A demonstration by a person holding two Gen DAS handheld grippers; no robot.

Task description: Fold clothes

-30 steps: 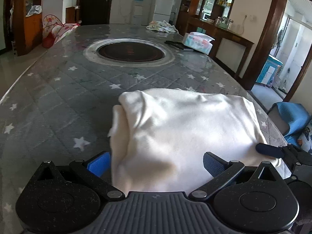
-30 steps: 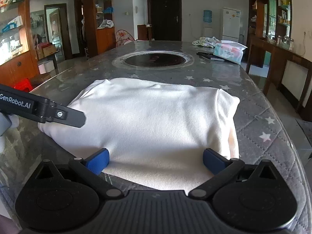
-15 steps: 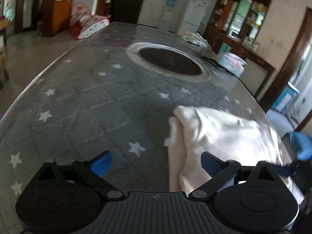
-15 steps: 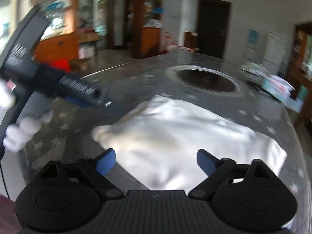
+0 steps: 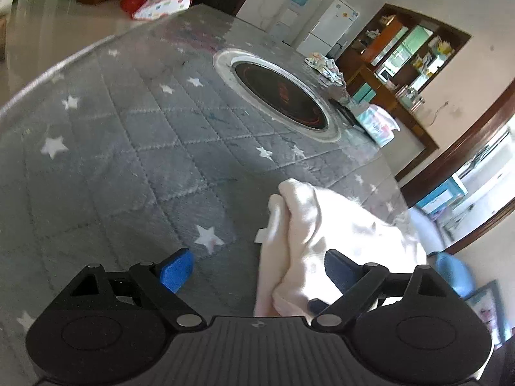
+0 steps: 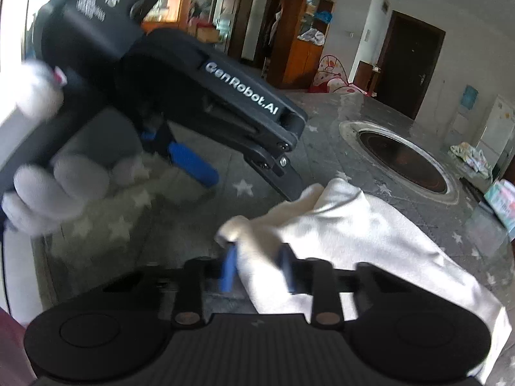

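Observation:
A folded white garment (image 5: pixel 341 225) lies on the grey star-patterned table cover (image 5: pixel 128 148). In the right wrist view the garment (image 6: pixel 370 234) has its near left corner lifted and bunched. My right gripper (image 6: pixel 257 267) is shut on that corner, cloth pinched between the blue pads. My left gripper (image 5: pixel 257 267) is open, with the garment's left edge between its pads and nothing gripped. In the right wrist view the left gripper (image 6: pixel 244 164) hangs above the table at the garment's left, held by a white-gloved hand (image 6: pixel 64 177).
A round black hotplate (image 5: pixel 280 93) is set into the table's middle. A crumpled cloth (image 5: pixel 325 67) and a tissue pack (image 5: pixel 376 125) lie at the far end. A blue chair (image 5: pixel 454 273) stands past the table's right edge. Cabinets and a fridge line the walls.
My right gripper has closed on the garment's near left corner and raised it. My left gripper has swung left, off the garment's middle, and stays open.

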